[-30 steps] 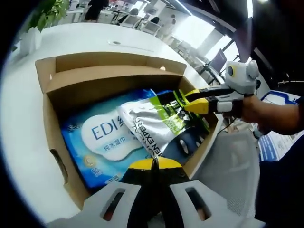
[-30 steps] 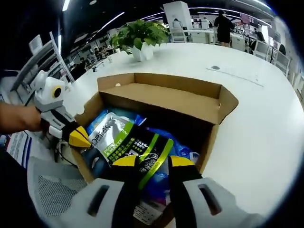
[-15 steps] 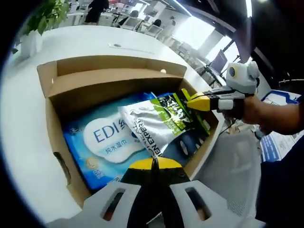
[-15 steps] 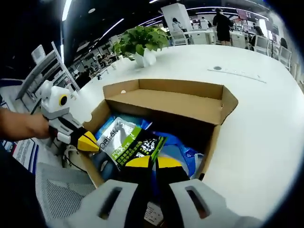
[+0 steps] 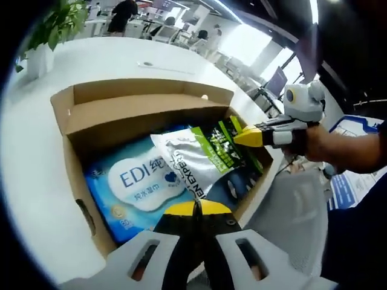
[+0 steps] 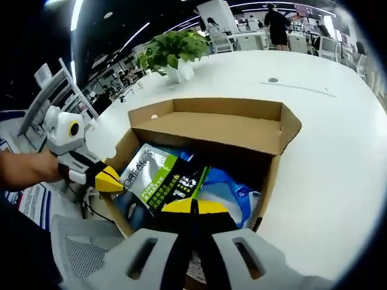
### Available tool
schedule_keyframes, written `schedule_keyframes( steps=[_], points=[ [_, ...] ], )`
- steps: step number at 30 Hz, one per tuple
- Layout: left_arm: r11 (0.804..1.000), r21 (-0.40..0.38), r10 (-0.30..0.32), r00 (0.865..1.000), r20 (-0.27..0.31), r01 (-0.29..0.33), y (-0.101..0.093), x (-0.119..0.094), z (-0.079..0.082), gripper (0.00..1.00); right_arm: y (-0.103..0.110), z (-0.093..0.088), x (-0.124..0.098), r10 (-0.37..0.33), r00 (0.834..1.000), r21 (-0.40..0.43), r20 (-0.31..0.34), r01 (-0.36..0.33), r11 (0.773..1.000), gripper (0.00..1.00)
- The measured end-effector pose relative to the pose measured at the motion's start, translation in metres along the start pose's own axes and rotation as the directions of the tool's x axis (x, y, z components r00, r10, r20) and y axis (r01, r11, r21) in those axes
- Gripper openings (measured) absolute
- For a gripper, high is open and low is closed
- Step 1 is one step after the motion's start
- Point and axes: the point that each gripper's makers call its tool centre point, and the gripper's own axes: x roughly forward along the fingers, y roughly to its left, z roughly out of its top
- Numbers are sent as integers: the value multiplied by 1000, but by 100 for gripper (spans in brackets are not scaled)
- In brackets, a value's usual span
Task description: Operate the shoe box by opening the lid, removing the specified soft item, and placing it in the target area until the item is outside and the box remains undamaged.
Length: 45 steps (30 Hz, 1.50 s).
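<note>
An open cardboard shoe box (image 5: 139,90) (image 6: 217,109) lies on the white table, its lid folded back. Inside, a silver and green soft pouch (image 5: 199,154) (image 6: 160,178) rests on a blue wipes pack (image 5: 136,178) (image 6: 233,187). My right gripper (image 6: 193,206) is shut on the pouch's green end; in the left gripper view it (image 5: 248,136) comes in from the right over the box's side wall. My left gripper (image 5: 195,208) is shut at the box's near wall rim. In the right gripper view it (image 6: 112,179) touches the box's left wall beside the pouch.
A potted plant (image 5: 51,30) (image 6: 172,51) stands on the white table (image 5: 121,57) (image 6: 326,133) behind the box. A grey mesh chair (image 5: 296,211) (image 6: 78,248) sits just off the table edge by the box. Desks and people fill the background.
My right gripper was open over the pouch one second ago and has shut on its green end. The pouch's end has risen slightly. My left gripper stays at the box wall.
</note>
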Motion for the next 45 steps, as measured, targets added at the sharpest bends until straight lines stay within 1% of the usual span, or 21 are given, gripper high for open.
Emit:
schedule_keyframes(
  steps=[4, 6, 9, 11, 13, 16, 19, 23, 28, 31, 33, 37, 41, 45],
  points=[
    [999, 40, -3, 1000, -7, 3, -7, -9, 6, 0, 6, 12, -7, 11, 1000, 23, 17, -11, 1000, 0],
    [999, 45, -2, 1000, -9, 3, -8, -13, 9, 0, 10, 18, -10, 18, 999, 26, 28, -19, 999, 0],
    [999, 44, 0, 1000, 1, 0, -11, -20, 16, 0, 15, 23, -16, 14, 999, 16, 39, -15, 1000, 0],
    [998, 56, -2, 1000, 9, 1, -15, -24, 21, 0, 15, 25, -20, 9, 999, 20, 45, -10, 1000, 0],
    [997, 79, -4, 1000, 14, 2, -22, -28, 27, 0, 15, 29, -27, 4, 998, 23, 65, -5, 1000, 0],
    [995, 97, -5, 1000, 28, 3, -30, -31, 38, 0, 13, 33, -38, -6, 997, 24, 83, 4, 1000, 0],
    [993, 121, -14, 999, 40, 9, -44, -31, 49, 0, 8, 37, -50, -16, 995, 22, 94, 14, 1000, 0],
    [989, 149, -30, 998, 48, 22, -59, -26, 62, 0, -4, 43, -68, -41, 993, 24, 111, 39, 999, 0],
    [981, 190, -53, 997, 52, 42, -79, -10, 82, 0, -23, 50, -88, -74, 988, 26, 133, 71, 997, 0],
    [975, 217, -61, 997, 45, 50, -91, 2, 92, 0, -37, 53, -100, -99, 985, 27, 142, 96, 995, 0],
    [971, 231, -72, 997, 36, 62, -99, 10, 97, 0, -47, 55, -110, -116, 982, 29, 146, 113, 993, 0],
    [963, 256, -100, 994, 34, 88, -118, 27, 112, 0, -70, 57, -130, -149, 976, 41, 158, 144, 989, 0],
    [956, 272, -122, 992, 21, 111, -134, 45, 119, 0, -91, 56, -143, -178, 971, 50, 162, 172, 984, 0],
    [953, 276, -132, 991, 8, 125, -143, 62, 124, 0, -109, 53, -153, -196, 968, 58, 158, 190, 980, 0]
  ],
)
